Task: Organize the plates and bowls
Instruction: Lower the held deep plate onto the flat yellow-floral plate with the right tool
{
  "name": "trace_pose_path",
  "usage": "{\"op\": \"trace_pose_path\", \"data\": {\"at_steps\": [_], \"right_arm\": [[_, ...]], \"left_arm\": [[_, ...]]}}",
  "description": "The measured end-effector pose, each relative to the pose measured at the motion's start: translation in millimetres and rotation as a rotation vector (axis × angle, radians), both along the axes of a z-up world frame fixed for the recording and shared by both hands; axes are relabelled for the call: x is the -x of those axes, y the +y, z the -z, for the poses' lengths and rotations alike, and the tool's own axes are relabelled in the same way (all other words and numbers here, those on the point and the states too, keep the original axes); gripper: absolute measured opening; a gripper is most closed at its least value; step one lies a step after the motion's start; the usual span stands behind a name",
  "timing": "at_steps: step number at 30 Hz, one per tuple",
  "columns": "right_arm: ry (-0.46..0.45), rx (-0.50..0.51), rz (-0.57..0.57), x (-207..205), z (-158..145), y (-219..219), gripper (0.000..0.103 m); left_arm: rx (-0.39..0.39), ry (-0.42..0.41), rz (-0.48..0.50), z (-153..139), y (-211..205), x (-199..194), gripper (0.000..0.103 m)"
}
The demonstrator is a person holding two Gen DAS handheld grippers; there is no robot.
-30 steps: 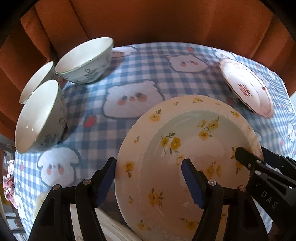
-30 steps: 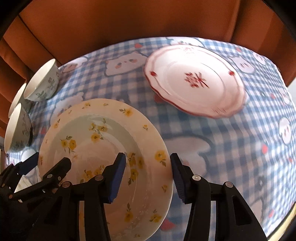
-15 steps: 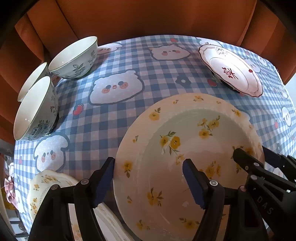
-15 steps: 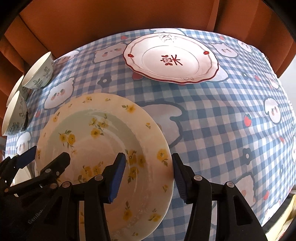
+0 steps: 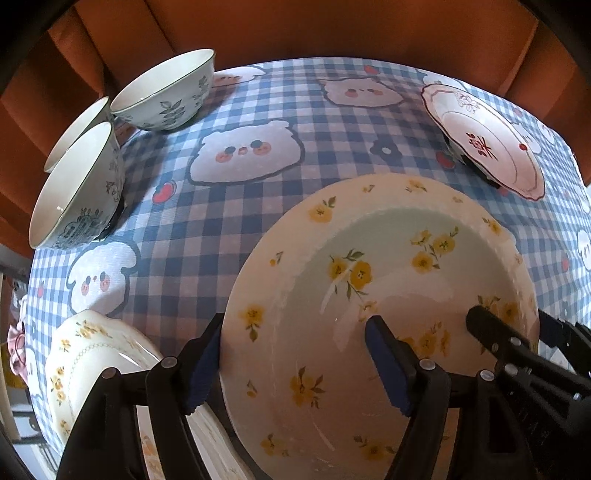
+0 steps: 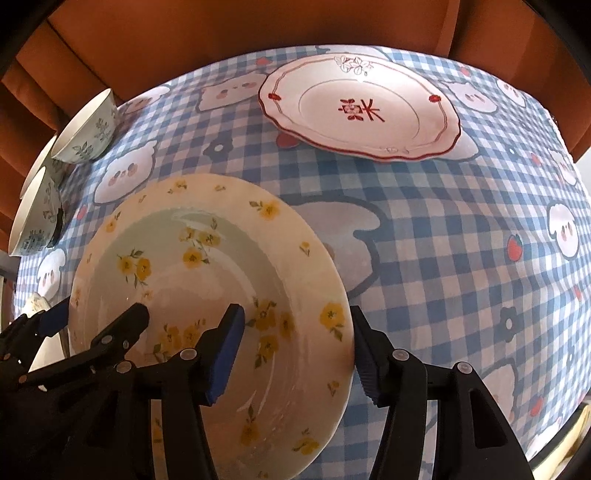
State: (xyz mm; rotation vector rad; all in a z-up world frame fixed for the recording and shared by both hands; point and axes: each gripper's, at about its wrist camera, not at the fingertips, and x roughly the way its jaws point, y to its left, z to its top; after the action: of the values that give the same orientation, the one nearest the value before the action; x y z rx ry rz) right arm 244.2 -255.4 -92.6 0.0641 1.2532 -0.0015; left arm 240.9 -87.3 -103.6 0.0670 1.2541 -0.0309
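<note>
Pointing steeply down at the table, both grippers straddle opposite rims of the yellow-flowered plate (image 5: pixel 388 295), which sits low in both wrist views, closest to the cameras. The left gripper (image 5: pixel 295 354) has one blue-padded finger (image 5: pixel 205 363) just outside the plate's left rim and the other over the pale green well; the rim stands in the gap, and no pad can be seen pressing on it, so the jaws read as spread. The right gripper (image 6: pixel 297 347) mirrors this at the plate's right edge: its inner finger (image 6: pixel 227 352) hangs over the flowered well, its outer finger just beyond the rim, above the cloth. Its jaws have just been opening, with the rim between them and a visible gap beside the pads. Each gripper shows at the edge of the other's view.

Under the plate's near left side, the left wrist view shows a second flowered plate (image 5: pixel 85 354) with a scalloped edge, partly covered. The blue-checked tablecloth (image 6: pixel 461 258), printed with cartoon animals, spreads beyond. Farther off on the right lies a white plate with red trim (image 6: pixel 362 110), flat on the cloth. At the far left, three leaf-patterned bowls (image 5: pixel 166 92) stand close together, well apart from both plates, before an orange curtain (image 6: pixel 240 33).
</note>
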Motion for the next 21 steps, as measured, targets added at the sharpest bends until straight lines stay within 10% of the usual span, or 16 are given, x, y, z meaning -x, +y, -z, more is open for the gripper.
{"op": "trace_pose_path", "data": {"at_steps": [21], "right_arm": [[-0.046,0.028,0.012,37,-42,14,0.061]], "left_arm": [[0.073,-0.05,0.014,-39,22,37,0.074]]}}
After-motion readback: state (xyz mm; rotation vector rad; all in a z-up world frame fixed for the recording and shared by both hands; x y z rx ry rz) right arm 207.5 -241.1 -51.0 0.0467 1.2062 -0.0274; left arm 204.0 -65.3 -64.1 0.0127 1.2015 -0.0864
